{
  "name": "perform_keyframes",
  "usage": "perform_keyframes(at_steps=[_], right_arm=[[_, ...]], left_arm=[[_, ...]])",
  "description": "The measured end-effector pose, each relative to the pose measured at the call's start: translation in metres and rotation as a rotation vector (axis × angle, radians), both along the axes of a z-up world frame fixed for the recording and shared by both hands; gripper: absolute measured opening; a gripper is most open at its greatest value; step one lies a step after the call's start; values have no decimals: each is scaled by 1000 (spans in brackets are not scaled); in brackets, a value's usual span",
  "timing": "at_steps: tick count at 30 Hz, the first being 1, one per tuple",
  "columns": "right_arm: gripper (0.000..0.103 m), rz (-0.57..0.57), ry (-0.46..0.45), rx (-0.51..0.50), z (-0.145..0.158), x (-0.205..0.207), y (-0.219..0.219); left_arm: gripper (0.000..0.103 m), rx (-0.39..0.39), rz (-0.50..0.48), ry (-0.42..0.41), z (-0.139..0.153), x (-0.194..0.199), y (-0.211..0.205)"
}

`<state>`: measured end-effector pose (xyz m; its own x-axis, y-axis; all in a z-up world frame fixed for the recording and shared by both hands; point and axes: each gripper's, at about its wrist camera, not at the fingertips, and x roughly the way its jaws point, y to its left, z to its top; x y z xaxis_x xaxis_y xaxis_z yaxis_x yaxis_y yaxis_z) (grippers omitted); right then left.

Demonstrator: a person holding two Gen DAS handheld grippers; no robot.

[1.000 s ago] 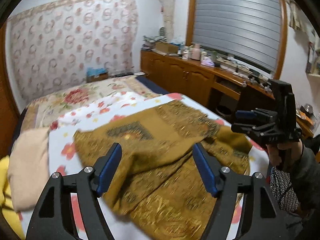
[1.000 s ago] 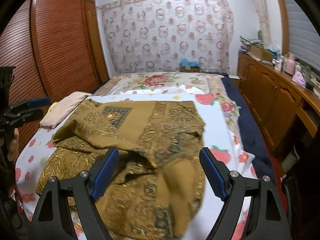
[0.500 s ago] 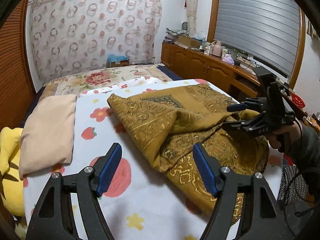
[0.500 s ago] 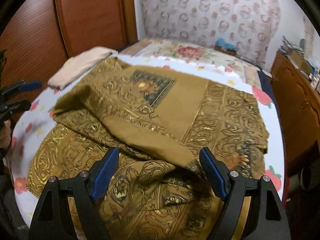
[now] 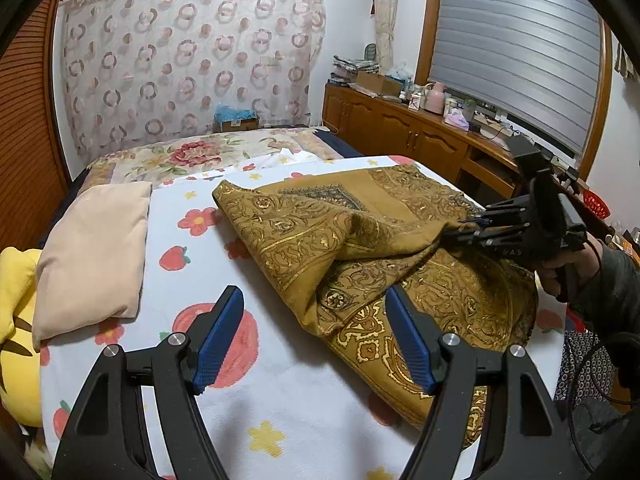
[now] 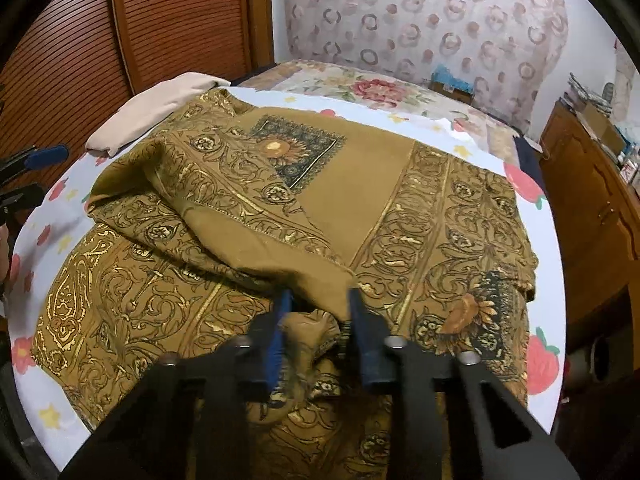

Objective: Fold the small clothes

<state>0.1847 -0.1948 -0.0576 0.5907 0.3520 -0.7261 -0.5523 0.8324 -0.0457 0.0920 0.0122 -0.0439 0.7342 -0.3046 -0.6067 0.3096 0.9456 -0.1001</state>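
A mustard-brown cloth (image 6: 372, 200) with gold scrollwork borders and a dark sunflower panel lies rumpled across the near end of the bed (image 5: 280, 408). One plain-backed corner is folded over its middle, bunched toward the bed's near edge.

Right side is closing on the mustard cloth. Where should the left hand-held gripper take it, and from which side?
Probably the near folded corner of the mustard cloth, approached from the bare sheet side. That edge bunches into a raised ridge, just ahead of the open left hand-held gripper.
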Motion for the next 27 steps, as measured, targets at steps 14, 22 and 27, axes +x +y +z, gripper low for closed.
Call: perform_keyframes(at_steps=[14,22,27], right_arm=[[7,-13,-221,177,58,-78,-26],[7,-101,-204,160,52,-99,-62],[7,-145,-121,159,33,-102,-78]], left_arm=[[74,-16,9,-4,5,-1,-5],[76,-20,-16,-23,11,-4,-15],[76,-26,-13,-35,13,-3,-14]])
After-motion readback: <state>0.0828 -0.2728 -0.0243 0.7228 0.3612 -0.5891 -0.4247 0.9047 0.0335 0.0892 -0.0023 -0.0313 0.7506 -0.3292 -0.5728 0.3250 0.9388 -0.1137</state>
